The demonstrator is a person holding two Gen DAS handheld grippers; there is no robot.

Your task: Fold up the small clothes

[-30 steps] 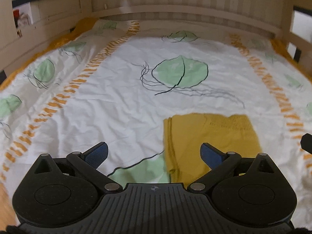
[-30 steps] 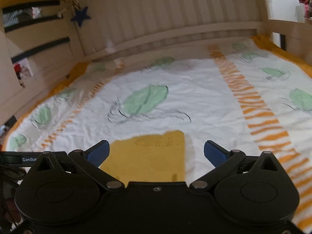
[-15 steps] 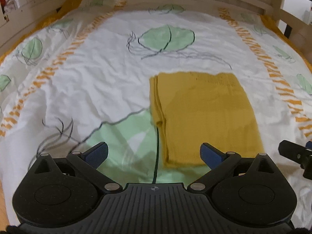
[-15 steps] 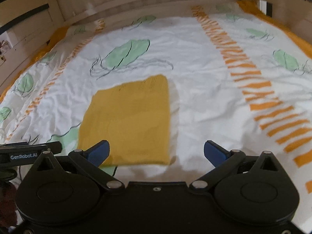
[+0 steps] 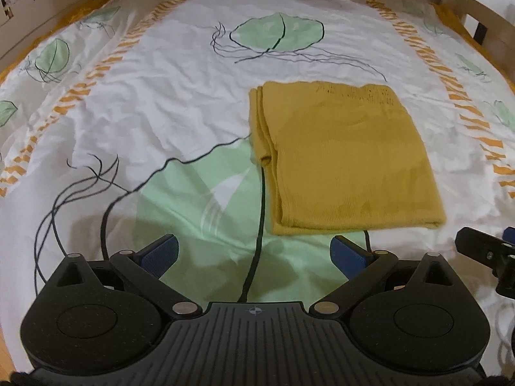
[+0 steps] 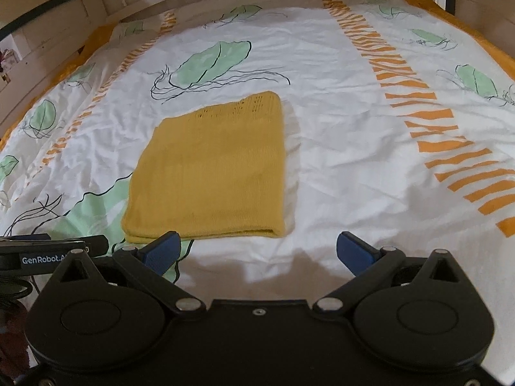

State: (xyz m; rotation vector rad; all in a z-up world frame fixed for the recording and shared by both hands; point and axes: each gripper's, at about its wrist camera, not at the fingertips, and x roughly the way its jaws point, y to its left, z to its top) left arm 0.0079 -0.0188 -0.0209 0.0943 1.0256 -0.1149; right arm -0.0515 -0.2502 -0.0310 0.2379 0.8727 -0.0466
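Bed, leaf-print sheet [image 5: 161,103]. Both views now tilted lower than before; cloth [image 5: 347,160] fully visible. Cloth: mustard knit, folded flat rectangle, ahead of left gripper [image 5: 254,252] and right gripper [image 6: 257,249]. Both spread wide, empty.

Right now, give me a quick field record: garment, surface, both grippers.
garment: yellow knit, folded into a flat rectangle, layered edges on its left side
surface: bedcover, white with a green leaf print and orange stripes
left gripper: open, holding nothing, short of the knit's near edge
right gripper: open, holding nothing, at the knit's near edge
contact: none visible
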